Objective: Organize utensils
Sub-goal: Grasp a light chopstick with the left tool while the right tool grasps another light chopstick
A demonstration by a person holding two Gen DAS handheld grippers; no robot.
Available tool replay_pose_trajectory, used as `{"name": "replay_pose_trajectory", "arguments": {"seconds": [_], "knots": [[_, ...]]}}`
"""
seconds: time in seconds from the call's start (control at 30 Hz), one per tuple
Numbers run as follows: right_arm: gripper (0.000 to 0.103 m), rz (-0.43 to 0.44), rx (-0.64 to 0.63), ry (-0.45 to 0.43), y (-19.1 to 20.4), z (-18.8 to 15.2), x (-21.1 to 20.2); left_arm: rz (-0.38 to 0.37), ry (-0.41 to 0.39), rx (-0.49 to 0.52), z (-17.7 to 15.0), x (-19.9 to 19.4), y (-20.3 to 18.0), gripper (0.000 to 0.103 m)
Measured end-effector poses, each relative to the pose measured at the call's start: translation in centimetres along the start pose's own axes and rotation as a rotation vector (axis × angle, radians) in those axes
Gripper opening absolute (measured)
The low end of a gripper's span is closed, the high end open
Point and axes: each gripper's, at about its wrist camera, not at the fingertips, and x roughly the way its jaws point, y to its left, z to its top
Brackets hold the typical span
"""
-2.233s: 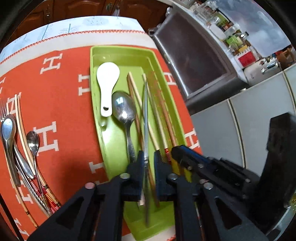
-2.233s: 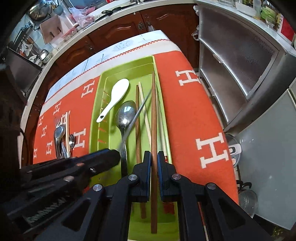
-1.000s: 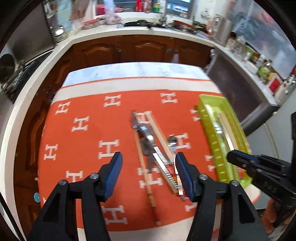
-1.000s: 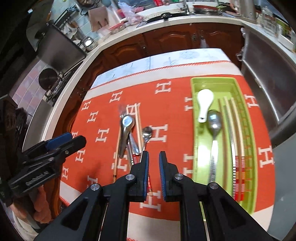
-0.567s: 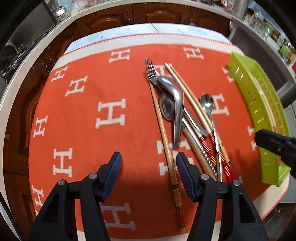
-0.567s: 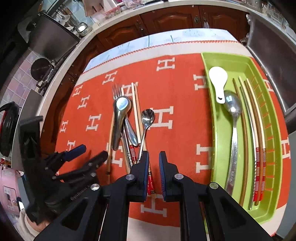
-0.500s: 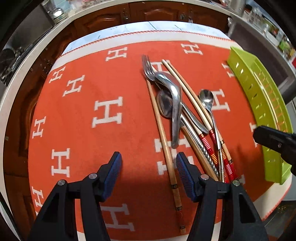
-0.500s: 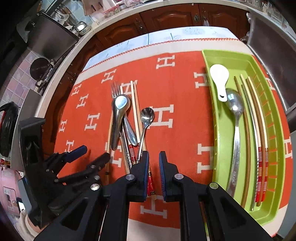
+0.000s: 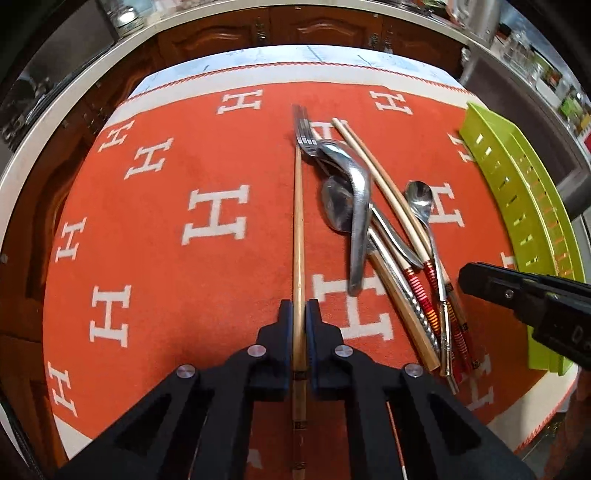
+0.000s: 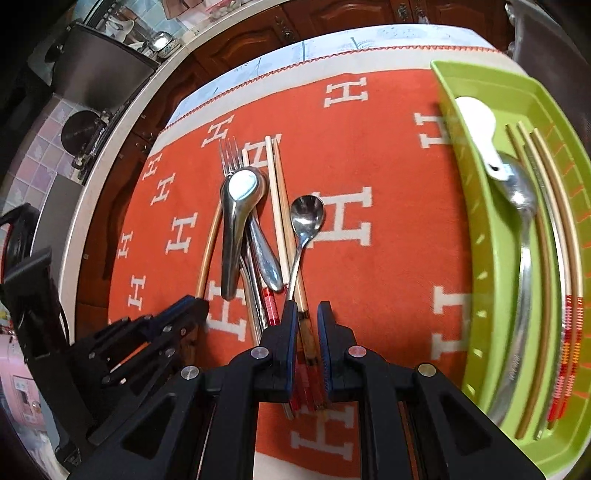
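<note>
My left gripper (image 9: 299,308) is shut on a plain wooden chopstick (image 9: 297,221) that lies on the orange cloth (image 9: 166,192), left of the pile. The pile holds a fork (image 9: 303,129), a big metal spoon (image 9: 354,184), a small spoon (image 10: 306,214) and pale chopsticks (image 10: 276,192) with red patterned ends. My right gripper (image 10: 306,314) stands low over those ends, its jaws a narrow gap apart. One patterned chopstick end lies in the gap, and the pads do not visibly press it. The green tray (image 10: 476,258) at the right holds a white spoon (image 10: 476,118), a metal spoon (image 10: 521,192) and chopsticks (image 10: 554,229).
The cloth covers a table whose near edge runs just under both grippers. Dark wooden cabinets (image 9: 295,26) stand beyond the far edge and a steel appliance (image 10: 99,70) at the far left. Bare cloth lies left of the pile and between pile and tray.
The left jaws, wide apart half a second ago, have closed on the wooden chopstick. The right gripper has sunk lower, so the patterned chopstick end now sits between its jaws.
</note>
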Motion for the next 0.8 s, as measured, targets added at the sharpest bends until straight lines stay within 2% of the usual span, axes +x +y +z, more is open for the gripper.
{"name": "replay_pose_trajectory", "arguments": {"seconds": [0.2,0.33,0.57,0.8], "knots": [[0.011,0.039,0.023,0.006,0.1,1.3,1.1,-0.01,0.003,-0.063,-0.1,-0.2,1.7,0.004],[0.011,0.022,0.007,0.017,0.8,1.8,1.8,-0.018,0.003,-0.082,0.1,-0.2,2.4,0.004],[0.011,-0.054,-0.051,0.019,2.2,1.6,2.4,-0.027,0.012,-0.096,0.2,0.0,3.1,0.004],[0.005,-0.127,-0.096,-0.005,2.1,1.2,1.5,-0.041,0.013,-0.105,0.5,0.3,3.8,0.004]]}}
